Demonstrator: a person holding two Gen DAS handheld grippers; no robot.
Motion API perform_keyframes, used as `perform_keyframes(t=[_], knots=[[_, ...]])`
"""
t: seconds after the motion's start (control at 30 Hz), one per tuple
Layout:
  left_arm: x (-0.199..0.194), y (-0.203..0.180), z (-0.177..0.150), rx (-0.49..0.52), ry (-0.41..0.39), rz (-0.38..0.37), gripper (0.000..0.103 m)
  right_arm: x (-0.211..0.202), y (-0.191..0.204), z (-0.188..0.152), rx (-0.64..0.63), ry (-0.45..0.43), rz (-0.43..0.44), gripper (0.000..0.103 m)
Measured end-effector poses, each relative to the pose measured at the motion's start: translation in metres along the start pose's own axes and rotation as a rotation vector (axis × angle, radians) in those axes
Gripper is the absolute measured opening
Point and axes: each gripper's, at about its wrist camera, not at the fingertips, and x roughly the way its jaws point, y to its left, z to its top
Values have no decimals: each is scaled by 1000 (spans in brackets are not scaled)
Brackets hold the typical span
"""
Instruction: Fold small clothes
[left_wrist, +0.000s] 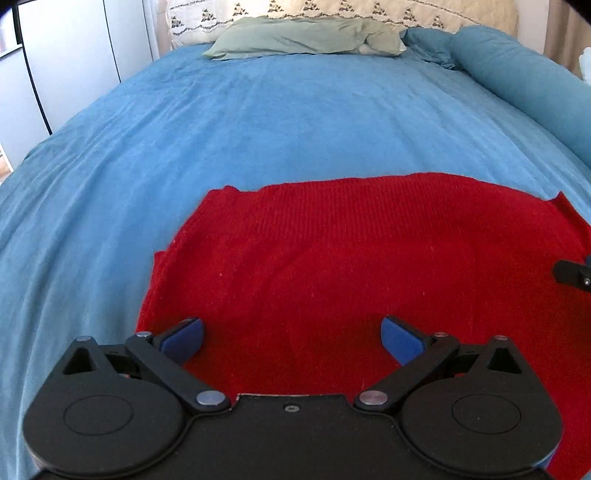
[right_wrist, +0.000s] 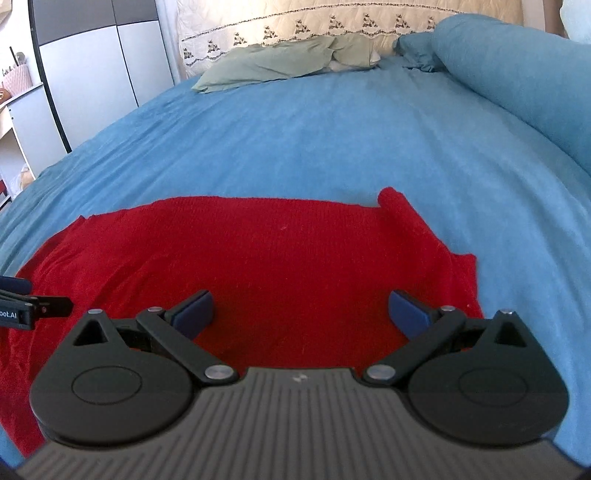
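A red knitted garment (left_wrist: 351, 251) lies spread flat on the blue bedspread (left_wrist: 277, 129); it also shows in the right wrist view (right_wrist: 258, 251). My left gripper (left_wrist: 291, 338) is open and empty, hovering over the garment's near left part. My right gripper (right_wrist: 301, 314) is open and empty over the garment's near right part. The garment's far right corner (right_wrist: 393, 201) is bunched up a little. Each gripper's edge shows in the other's view: the right gripper in the left wrist view (left_wrist: 574, 275), the left gripper in the right wrist view (right_wrist: 22, 302).
A green pillow (left_wrist: 295, 38) and a cream embroidered headboard cover (left_wrist: 332, 11) lie at the far end of the bed. A blue bolster (left_wrist: 524, 85) runs along the right side. White wardrobe doors (right_wrist: 92, 66) stand to the left.
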Motion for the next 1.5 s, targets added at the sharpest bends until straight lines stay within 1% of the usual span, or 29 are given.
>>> perform_keyframes(t=[0.07,0.2,0.3,0.33,0.4,0.5,0.57,0.6,0.67,0.73,0.83,0.9,1.0,1.03,1.13,1.23,1.3,1.33,1.4,1.5], knots=[[-10,-3,6,-1,-1,31,103,-12,2,3,-8,-30,-16,103],[-53,-10,12,14,-77,84,103,-56,7,17,-77,-116,-11,103],[-88,-15,7,-6,-93,75,103,-101,8,21,-112,-155,-21,103],[-97,-16,2,-19,-88,63,103,-116,7,19,-98,-159,-26,103],[-108,-22,-11,-37,-60,50,103,-145,3,7,-30,-142,-43,103],[-119,-34,-33,-53,-12,45,103,-170,-3,-13,89,-89,-90,103],[-117,-42,-44,-60,13,17,103,-181,-7,-33,155,-48,-122,103],[-115,-47,-47,-59,23,4,103,-182,-10,-46,186,-20,-147,103],[-109,-55,-52,-41,21,-6,103,-182,-16,-65,230,21,-170,103],[-101,-64,-52,-17,13,1,103,-179,-24,-85,294,31,-187,103],[-92,-75,-52,-1,4,5,103,-164,-33,-108,368,71,-170,103],[-91,-77,-51,-11,-3,4,103,-155,-37,-118,401,72,-149,103],[-92,-78,-49,-38,-9,3,103,-149,-41,-116,407,48,-121,103],[-91,-78,-47,-47,-11,0,103,-146,-46,-114,418,39,-100,97],[-92,-77,-42,-55,-28,-12,103,-135,-63,-103,489,20,-33,88],[-92,-80,-35,-37,-51,-22,103,-129,-81,-97,553,18,-6,80],[-89,-81,-31,-28,-54,-28,103,-127,-88,-96,589,25,11,78],[-87,-82,-29,-26,-54,-31,103,-128,-89,-94,600,30,12,75],[-83,-81,-26,-28,-53,-36,103,-135,-90,-96,631,35,5,75],[-81,-81,-25,-33,-55,-39,103,-150,-81,-108,667,76,-44,76]])
